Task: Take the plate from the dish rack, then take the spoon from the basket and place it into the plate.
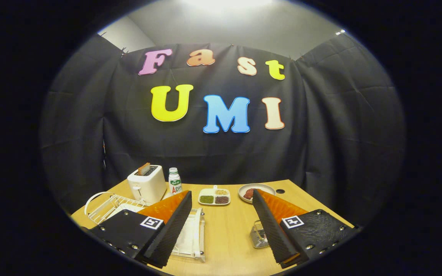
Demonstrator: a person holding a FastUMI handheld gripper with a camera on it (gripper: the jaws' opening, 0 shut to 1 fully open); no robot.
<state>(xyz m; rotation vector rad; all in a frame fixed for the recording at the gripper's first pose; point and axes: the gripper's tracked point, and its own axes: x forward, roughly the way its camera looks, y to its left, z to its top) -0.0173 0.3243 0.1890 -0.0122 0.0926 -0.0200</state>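
In the gripper view the gripper (221, 226) hangs above the near part of the wooden table (228, 234) with its jaws spread wide and nothing between them but bare tabletop. The white wire dish rack (108, 207) sits partly behind the left finger and beyond it to the left, with its clear drip tray (192, 234) showing just inside that finger; the finger hides much of the rack, so I cannot tell where the plate to be lifted stands in it. That is the first risk: going down without a clear sight of the plate could knock the wires or tip the rack. A small metal mesh basket (258, 234) lies close against the inner side of the right finger, and its contents are too hidden to make out, so a spoon there cannot be confirmed; a careless sweep of that finger could shove the basket aside. Beyond the fingertips stand a white toaster (147, 184), a small bottle (174, 181), a divided dish of grains (214, 196) and a round plate with food on it (256, 191) just past the right fingertip. That plate could be mistaken for the target, and the tall bottle would topple easily if the approach runs too far forward.
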